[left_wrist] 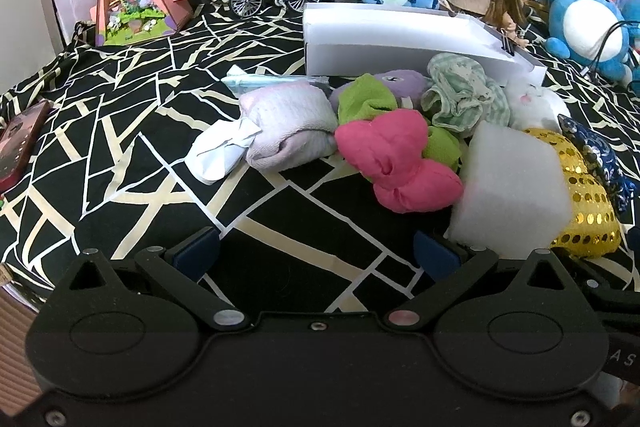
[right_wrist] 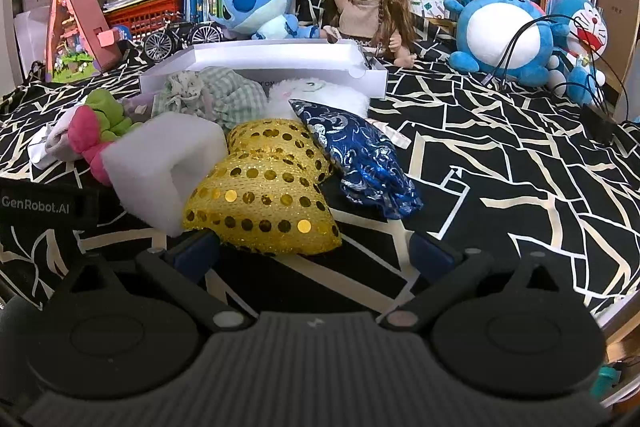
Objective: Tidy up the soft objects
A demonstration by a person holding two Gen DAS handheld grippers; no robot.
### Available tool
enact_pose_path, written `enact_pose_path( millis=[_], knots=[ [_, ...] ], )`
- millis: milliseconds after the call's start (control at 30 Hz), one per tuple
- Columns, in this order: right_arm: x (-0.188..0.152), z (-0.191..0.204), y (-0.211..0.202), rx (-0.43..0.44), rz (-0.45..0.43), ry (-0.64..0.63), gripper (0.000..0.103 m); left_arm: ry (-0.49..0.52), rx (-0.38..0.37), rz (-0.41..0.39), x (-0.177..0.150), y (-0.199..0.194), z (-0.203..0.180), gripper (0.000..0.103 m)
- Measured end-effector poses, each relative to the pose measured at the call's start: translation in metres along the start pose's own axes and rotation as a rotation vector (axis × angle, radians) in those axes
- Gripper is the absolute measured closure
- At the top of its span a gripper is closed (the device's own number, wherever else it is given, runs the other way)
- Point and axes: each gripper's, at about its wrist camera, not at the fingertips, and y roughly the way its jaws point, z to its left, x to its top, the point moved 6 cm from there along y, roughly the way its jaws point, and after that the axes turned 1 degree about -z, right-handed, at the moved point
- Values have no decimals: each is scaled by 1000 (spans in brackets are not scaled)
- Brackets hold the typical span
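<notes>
Both tools sit low over the black-and-cream patterned cloth (right_wrist: 500,163) with their jaws spread wide and nothing between them, so the step in hand looks like choosing and taking a first piece from the pile. The right hand-held gripper (right_wrist: 316,251) has the gold sequinned pouch (right_wrist: 260,195) directly ahead, its near edge almost at the left fingertip, with the blue brocade pouch (right_wrist: 360,151) ahead and slightly right, and the white foam block (right_wrist: 168,163) touching the gold one on the left. The left hand-held gripper (left_wrist: 316,251) faces bare cloth; the foam block (left_wrist: 512,187) lies just ahead of its right finger, and the pink stuffed piece (left_wrist: 396,167) ahead, right of centre. The white box (right_wrist: 272,63) stands open beyond the pile, probably the destination. For a good grasp, I would centre the right tool on the gold pouch, push forward until the fabric fills the gap, then close low on its bulk, since sequins may slip. Lift straight up so the neighbours touching it are not dragged.
</notes>
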Motion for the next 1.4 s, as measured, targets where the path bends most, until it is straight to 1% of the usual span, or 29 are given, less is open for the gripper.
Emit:
enact_pose_path(
  millis=[133,167,233,300,367,400,433,467,500,533,700,833,933,1033,1200,1300,1333,1400],
  knots=[
    [-1,0,-3,9,-34,1,0,4,-12,-2,1,-2,0,2],
    [0,0,-4,16,-41,1,0,6,-22,-2,1,-3,0,4],
    [3,2,-9,43,-66,-6,0,5,-57,-12,4,-7,0,4],
    [7,5,-14,54,-99,-30,4,-5,-88,-45,7,-14,0,7],
    [11,8,-19,65,-124,-56,7,-16,-118,-87,11,-23,0,15],
    [12,8,-21,73,-133,-58,9,-23,-135,-102,14,-27,-1,17],
    [13,8,-22,83,-136,-51,10,-31,-153,-111,16,-30,-1,21],
    [14,7,-23,96,-135,-39,14,-40,-172,-117,18,-34,-1,25],
    [15,5,-24,109,-135,-25,18,-48,-192,-119,19,-37,-2,27],
    [16,4,-24,119,-135,-13,20,-55,-212,-119,20,-39,-2,30],
    [17,1,-27,172,-128,6,34,-77,-308,-103,20,-46,-9,30],
    [16,3,-25,193,-113,6,37,-74,-344,-80,15,-44,-16,30],
    [16,3,-23,190,-108,-4,38,-76,-390,-83,14,-47,-21,29],
    [14,0,-22,183,-96,-3,43,-71,-431,-87,15,-50,-29,29],
    [10,-2,-23,182,-84,4,45,-31,-466,-86,15,-48,-49,29],
    [9,0,-23,180,-84,-4,45,-17,-454,-79,13,-43,-57,30],
    [9,1,-23,181,-83,-8,45,-15,-447,-79,13,-41,-58,32],
    [9,1,-22,180,-81,-13,45,-6,-444,-76,12,-36,-61,42]
  ],
)
